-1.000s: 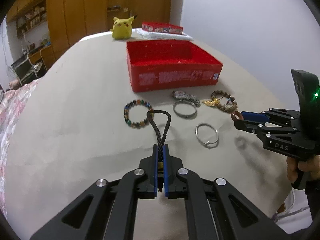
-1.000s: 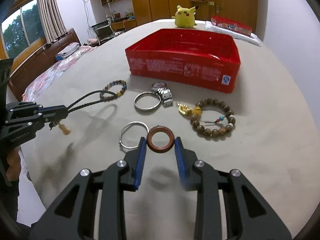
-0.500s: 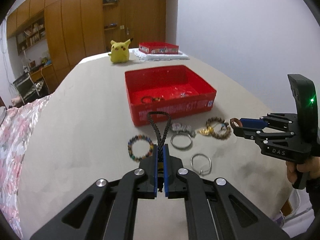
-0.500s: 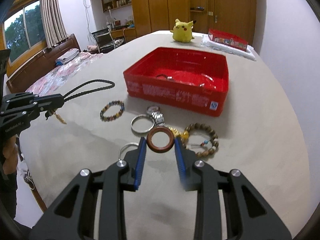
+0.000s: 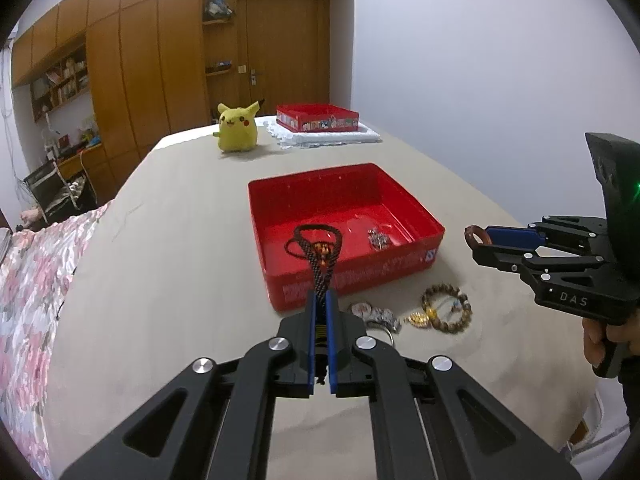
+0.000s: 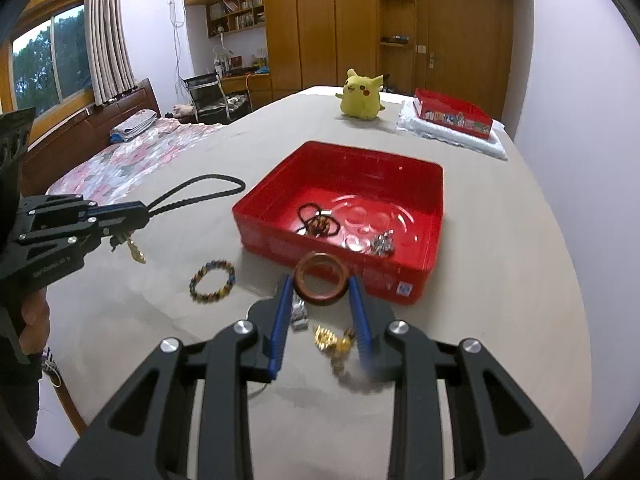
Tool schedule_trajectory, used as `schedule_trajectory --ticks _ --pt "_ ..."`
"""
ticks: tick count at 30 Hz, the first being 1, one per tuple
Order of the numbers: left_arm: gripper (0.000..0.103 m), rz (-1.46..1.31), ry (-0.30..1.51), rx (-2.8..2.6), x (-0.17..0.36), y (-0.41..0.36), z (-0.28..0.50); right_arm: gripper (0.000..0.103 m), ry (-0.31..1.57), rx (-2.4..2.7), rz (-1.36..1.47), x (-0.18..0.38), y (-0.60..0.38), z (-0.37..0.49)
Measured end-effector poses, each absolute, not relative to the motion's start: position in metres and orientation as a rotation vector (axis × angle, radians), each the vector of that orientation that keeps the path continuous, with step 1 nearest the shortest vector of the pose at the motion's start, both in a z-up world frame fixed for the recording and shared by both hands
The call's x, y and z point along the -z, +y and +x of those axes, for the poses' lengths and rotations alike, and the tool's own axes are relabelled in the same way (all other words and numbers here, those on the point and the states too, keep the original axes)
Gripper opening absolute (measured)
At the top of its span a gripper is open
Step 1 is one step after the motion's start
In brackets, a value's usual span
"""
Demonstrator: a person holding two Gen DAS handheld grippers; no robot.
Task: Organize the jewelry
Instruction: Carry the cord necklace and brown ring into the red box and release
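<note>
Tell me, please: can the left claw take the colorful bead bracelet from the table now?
Probably not. The left claw is shut on the black cord, so it has no free grip for the colorful bead bracelet.

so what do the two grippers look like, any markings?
Both are matte black linkage frames with silver pivot screws and blue fingers. The right gripper reads "DAS" in white, with a green light on its top housing. The left gripper has small white lettering, unreadable. Dark sleeves; no cables visible.
</note>
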State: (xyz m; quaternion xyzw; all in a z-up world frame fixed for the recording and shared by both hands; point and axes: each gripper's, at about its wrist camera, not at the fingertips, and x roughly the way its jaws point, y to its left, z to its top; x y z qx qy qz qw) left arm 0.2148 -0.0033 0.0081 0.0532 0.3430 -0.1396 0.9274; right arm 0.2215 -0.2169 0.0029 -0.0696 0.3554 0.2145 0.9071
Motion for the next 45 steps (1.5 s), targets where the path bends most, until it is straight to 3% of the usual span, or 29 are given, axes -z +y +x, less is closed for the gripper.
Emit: schedule_trajectory --ticks 14,26,45 --pt "0.004 0.111 0.748 0.302 0.007 -0.011 0.295 0.028 0.781 -0.409 -0.124 0.007 -0.218 0.311" --pt "0.004 0.104 0.889 0.323 0.068 -0.03 0.384 0.028 0.973 -0.346 -0.124 0.081 -0.213 0.404" --pt "0.006 0.122 0.951 0.314 0.096 -0.033 0.403 0.03 0.982 -0.297 -0.266 0.095 -0.196 0.411"
